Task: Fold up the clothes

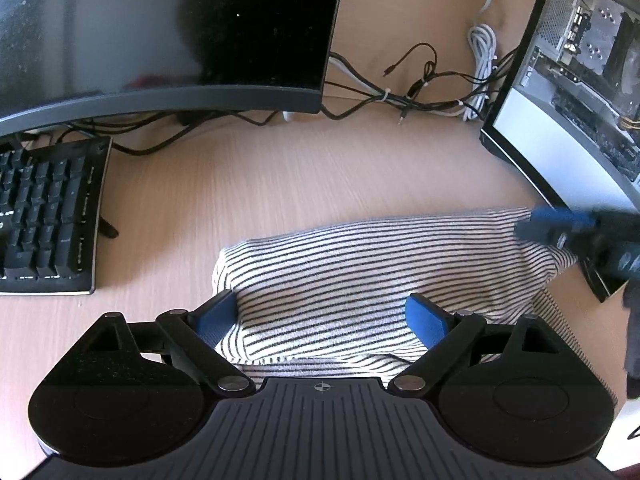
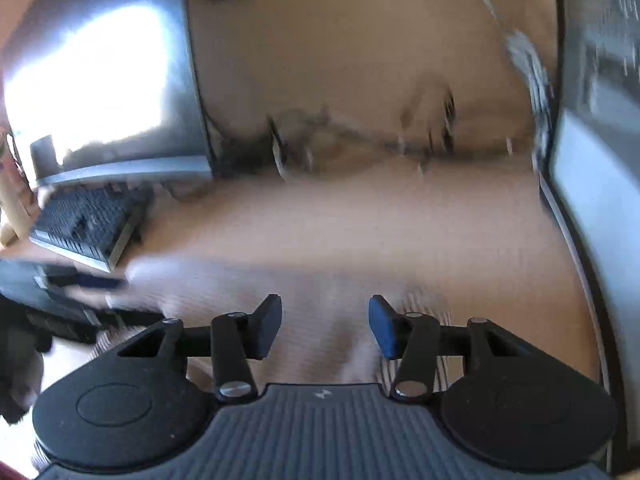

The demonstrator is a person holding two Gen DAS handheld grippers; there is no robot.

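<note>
In the left wrist view the left gripper [image 1: 322, 318] stands spread wide over the folded black-and-white striped knit garment [image 1: 360, 264] on the pale wooden desk [image 1: 260, 188], gripping nothing; in the blurred right wrist view the right gripper [image 2: 325, 326] hangs half-parted and empty above that soft, light, floppy cloth [image 2: 248, 288], best pinched at a folded edge.

The folded garment [image 1: 360, 276] is white with thin black stripes. The worktop [image 1: 248, 192] is pale wood-grain. Gripper fingers [image 1: 426, 322] are blue; keyboard [image 1: 48, 216] and monitor [image 1: 160, 28] are black.

Left wrist view sharp, evenly daylit. Right wrist view smeared by motion blur; glare seen on monitor [image 2: 100, 92]; fisheye-bent edges.
</note>
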